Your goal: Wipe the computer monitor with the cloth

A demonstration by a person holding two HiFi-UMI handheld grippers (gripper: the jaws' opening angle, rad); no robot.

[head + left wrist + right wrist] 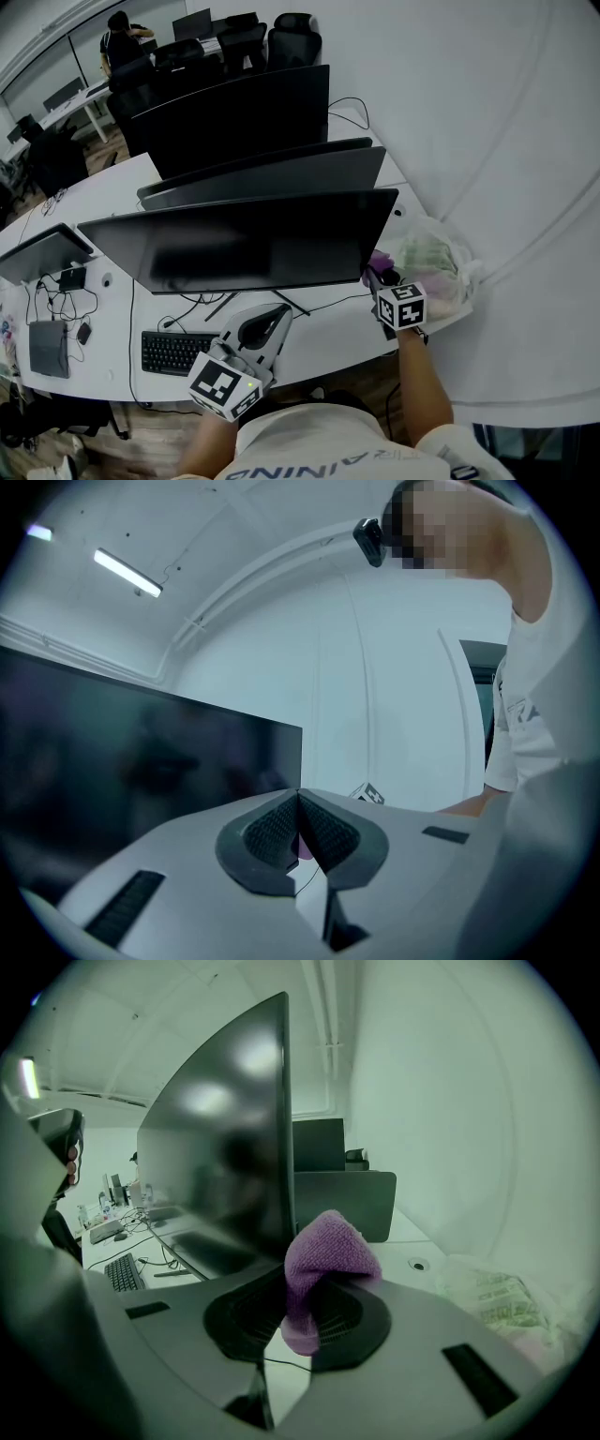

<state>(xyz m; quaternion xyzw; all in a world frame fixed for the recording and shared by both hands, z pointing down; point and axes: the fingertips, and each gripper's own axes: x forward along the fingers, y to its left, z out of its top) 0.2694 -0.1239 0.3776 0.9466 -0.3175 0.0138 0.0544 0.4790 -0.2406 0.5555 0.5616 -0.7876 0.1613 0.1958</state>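
Right gripper (pixel 305 1309): jaws clamped on a purple cloth (pixel 323 1255). The cloth's lower end is pinched between the pads and its folded bulk bulges above and past the tips, toward 12 o'clock in the right gripper view. In the head view the cloth sits at the lower right corner of the nearest monitor (pixel 244 239), about 4 o'clock from the screen centre; I cannot tell whether it touches.

Left gripper (pixel 300 834): jaws closed, pads meeting, holding nothing. It sits at 6 o'clock below the monitor, over the white surface (pixel 112 309), with a keyboard (pixel 173 352) at its 9 o'clock.

A crumpled plastic bag (pixel 436 262) lies at 3 o'clock of the cloth.
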